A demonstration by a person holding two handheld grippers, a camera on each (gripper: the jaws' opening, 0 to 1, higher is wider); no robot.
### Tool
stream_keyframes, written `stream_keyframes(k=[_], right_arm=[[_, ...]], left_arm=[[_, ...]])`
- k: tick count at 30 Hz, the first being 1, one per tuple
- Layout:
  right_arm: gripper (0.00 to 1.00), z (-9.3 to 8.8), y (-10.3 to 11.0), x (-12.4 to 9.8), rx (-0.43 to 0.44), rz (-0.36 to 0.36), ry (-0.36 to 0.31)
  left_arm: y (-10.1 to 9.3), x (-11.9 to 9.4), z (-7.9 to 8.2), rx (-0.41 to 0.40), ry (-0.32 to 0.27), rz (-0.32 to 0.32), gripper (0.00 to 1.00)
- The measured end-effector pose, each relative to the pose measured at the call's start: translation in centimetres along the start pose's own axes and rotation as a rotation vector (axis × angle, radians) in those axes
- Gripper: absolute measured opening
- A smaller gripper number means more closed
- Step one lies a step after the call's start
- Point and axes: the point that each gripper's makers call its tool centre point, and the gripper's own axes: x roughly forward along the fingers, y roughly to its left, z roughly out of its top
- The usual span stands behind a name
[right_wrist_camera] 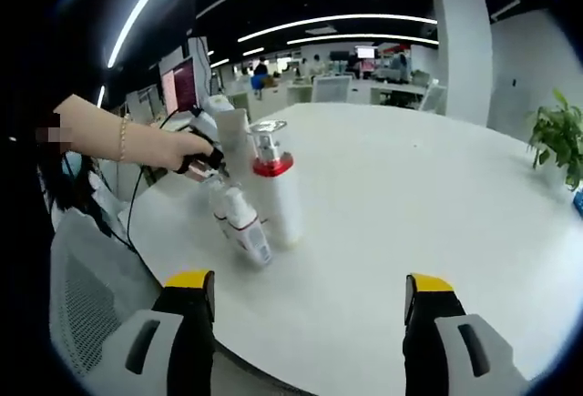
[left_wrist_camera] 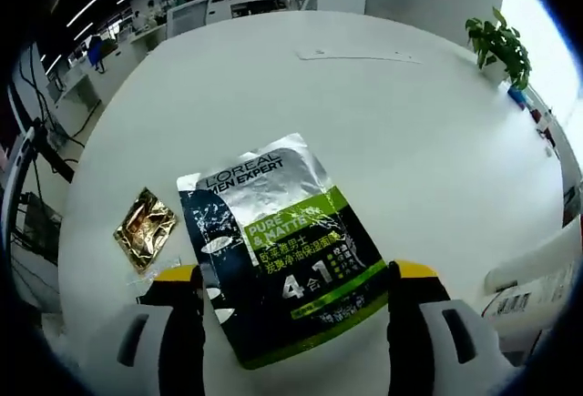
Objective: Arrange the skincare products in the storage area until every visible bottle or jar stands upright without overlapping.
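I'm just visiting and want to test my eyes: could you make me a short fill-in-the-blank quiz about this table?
1. The sachet between the left gripper's fingers lies ___ on the table.
2. The pump bottle has a ___ collar.
3. The small packet beside the sachet is ___ coloured.
4. A ___ plant stands at the table's edge.

Missing words: flat; red; gold; potted

Foil, plastic and a matt table

I see a glossy foil sachet [left_wrist_camera: 282,246], a crinkled gold foil packet [left_wrist_camera: 144,228], smooth white plastic bottles [right_wrist_camera: 278,200] and a matt white table [left_wrist_camera: 364,123].
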Motion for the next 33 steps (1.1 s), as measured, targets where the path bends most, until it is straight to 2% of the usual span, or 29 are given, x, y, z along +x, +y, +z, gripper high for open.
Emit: stream_keyframes(k=[5, 7, 13, 14, 15, 16, 19, 20, 21, 25, 27, 30, 33], right_arm=[[0.87, -0.1, 0.0, 0.0, -0.003, -0.002, 0.002], [0.87, -0.1, 0.0, 0.1, -0.006, -0.001, 0.003], [0.86, -0.1, -0.2, 0.0, 0.001, -0.006, -0.001], [0.86, -0.1, -0.2, 0.0, 0.001, -0.007, -0.001], [0.86, -0.1, -0.2, 0.0, 0.0, -0.007, -0.001], [0.86, -0.1, -0.2, 0.0, 0.0, -0.007, -0.002], [0.86, 0.0, -0.2, 0.0, -0.001, -0.009, -0.003], [0.86, 0.0, -0.2, 0.0, 0.0, -0.009, -0.004], [0.85, -0.1, -0.2, 0.0, 0.0, -0.009, -0.004], [0.85, 0.0, -0.2, 0.0, -0.003, -0.01, -0.005], [0.85, 0.0, -0.2, 0.0, -0.001, -0.009, -0.007], [0.85, 0.0, -0.2, 0.0, -0.002, -0.009, -0.006], [0.85, 0.1, -0.2, -0.1, -0.01, -0.01, -0.009]], left_arm=[[0.3, 0.1, 0.3, 0.023, -0.034, -0.01, 0.69], [0.0, 0.0, 0.4, 0.045, -0.046, -0.021, 0.64], [-0.4, -0.2, 0.3, 0.069, -0.059, -0.029, 0.57], [-0.8, -0.3, 0.4, 0.087, -0.064, -0.045, 0.52], [-1.2, -0.4, 0.5, 0.106, -0.07, -0.064, 0.42], [-1.2, -0.4, 0.5, 0.102, -0.071, -0.053, 0.37], [-0.9, -0.2, 0.6, 0.087, -0.073, -0.056, 0.36], [-0.7, -0.2, 0.6, 0.085, -0.074, -0.059, 0.32], [-0.7, -0.2, 0.6, 0.036, -0.075, -0.068, 0.24], [-0.3, -0.2, 0.4, 0.057, -0.077, -0.102, 0.23], [-0.5, -0.6, -0.1, 0.039, -0.081, -0.118, 0.22], [-0.3, -0.9, 0.1, 0.025, -0.085, -0.139, 0.21], [-0.4, -2.0, -0.1, 0.003, -0.112, -0.152, 0.2]])
